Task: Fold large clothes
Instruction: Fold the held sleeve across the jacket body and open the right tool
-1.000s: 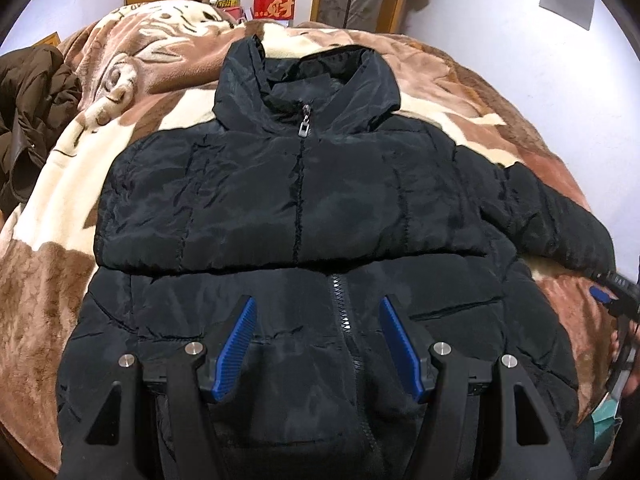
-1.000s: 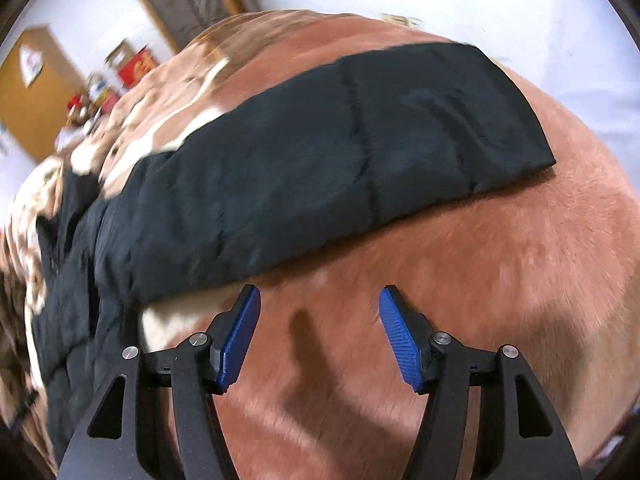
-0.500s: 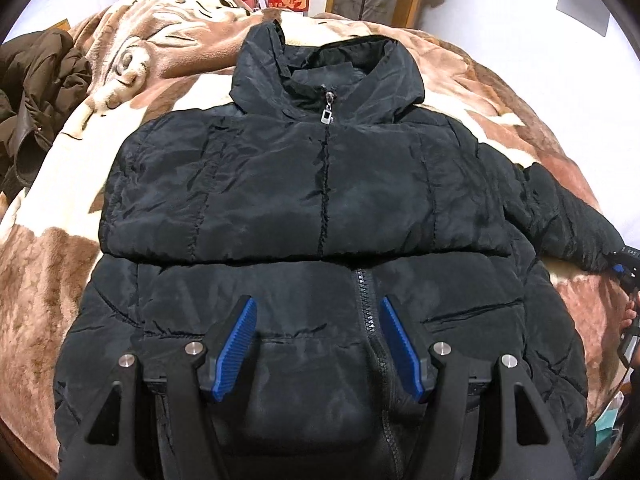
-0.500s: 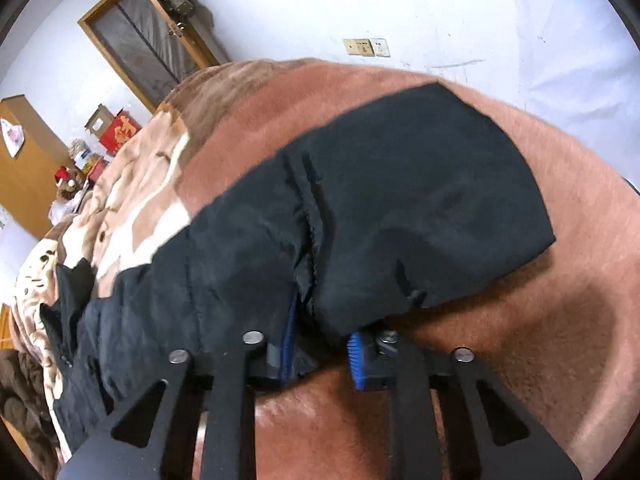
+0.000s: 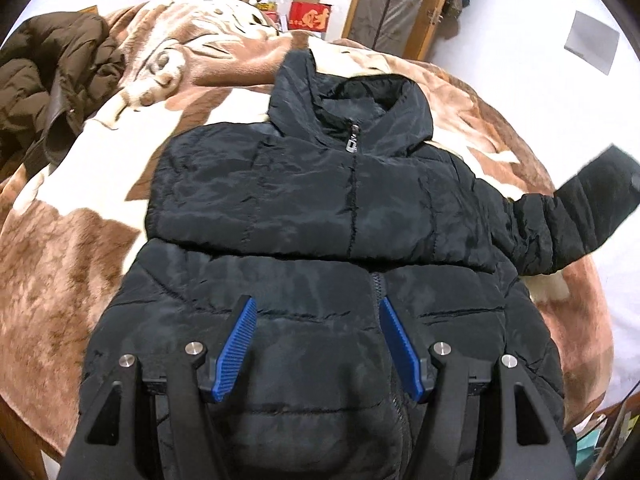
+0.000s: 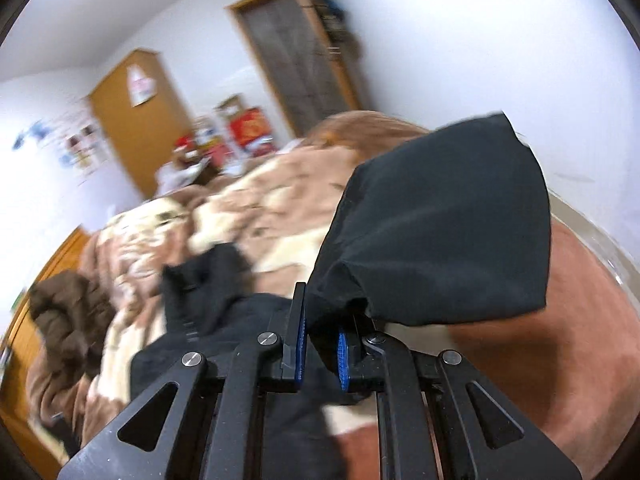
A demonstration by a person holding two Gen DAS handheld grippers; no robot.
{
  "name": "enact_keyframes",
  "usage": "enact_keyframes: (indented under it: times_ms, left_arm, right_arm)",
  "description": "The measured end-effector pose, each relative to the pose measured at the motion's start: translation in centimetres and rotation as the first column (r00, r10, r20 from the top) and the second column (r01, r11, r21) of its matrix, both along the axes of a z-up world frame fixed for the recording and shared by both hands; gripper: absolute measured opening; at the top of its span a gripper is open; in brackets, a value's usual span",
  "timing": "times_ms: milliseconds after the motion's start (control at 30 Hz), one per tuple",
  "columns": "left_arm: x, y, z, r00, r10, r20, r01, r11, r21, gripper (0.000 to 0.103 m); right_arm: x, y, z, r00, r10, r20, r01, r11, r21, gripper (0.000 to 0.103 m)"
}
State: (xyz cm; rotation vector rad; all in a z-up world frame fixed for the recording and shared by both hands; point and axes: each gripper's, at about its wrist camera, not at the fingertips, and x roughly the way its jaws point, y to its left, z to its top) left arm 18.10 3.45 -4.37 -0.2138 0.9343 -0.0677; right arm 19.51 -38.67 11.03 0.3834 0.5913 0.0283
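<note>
A black hooded puffer jacket (image 5: 312, 208) lies front up on the bed, zipped, with its left sleeve folded across the chest. My left gripper (image 5: 316, 344) is open and empty, hovering over the jacket's lower front beside the zipper. My right gripper (image 6: 322, 344) is shut on the jacket's right sleeve (image 6: 440, 232) near the cuff and holds it lifted off the bed. In the left wrist view that sleeve (image 5: 576, 216) rises off the blanket at the right edge.
A brown and cream fleece blanket (image 5: 80, 216) covers the bed. A dark brown coat (image 5: 44, 80) is heaped at the bed's far left; it also shows in the right wrist view (image 6: 68, 316). Boxes (image 5: 310, 16) and a wardrobe stand by the far wall.
My right gripper closed on the right sleeve's cuff and lifted it off the blanket. The left gripper stayed open above the hem and shifted slightly left.
</note>
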Motion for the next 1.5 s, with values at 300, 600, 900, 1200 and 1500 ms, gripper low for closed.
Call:
enact_keyframes:
  times_ms: [300, 600, 900, 1200, 1500]
  left_arm:
    - [-1.1, 3.7, -0.3, 0.998, 0.059, 0.011, -0.059, 0.998, -0.031, 0.066]
    - [-1.2, 7.2, -2.0, 0.994, 0.11, -0.012, -0.111, 0.993, -0.04, 0.066]
    - [-0.1, 7.5, -2.4, 0.994, 0.108, -0.023, -0.109, 0.993, -0.04, 0.066]
    - [5.5, 3.2, -0.3, 1.0, 0.006, 0.02, -0.005, 0.997, -0.071, 0.072]
    - [14.2, 0.8, -4.9, 0.996, -0.032, -0.084, 0.022, 0.992, -0.126, 0.062]
  right_arm:
    - [5.0, 14.2, -2.3, 0.959, 0.277, -0.062, -0.28, 0.958, -0.058, 0.012]
    - [9.2, 24.5, -12.9, 0.87, 0.407, -0.277, -0.442, 0.894, -0.075, 0.013]
    - [9.0, 25.2, -18.0, 0.825, 0.453, -0.338, -0.476, 0.879, 0.02, 0.04]
    - [4.8, 19.4, -12.0, 0.888, 0.432, -0.157, -0.434, 0.901, 0.021, 0.054]
    - [5.4, 8.5, -12.8, 0.975, 0.136, -0.176, -0.159, 0.98, -0.118, 0.054]
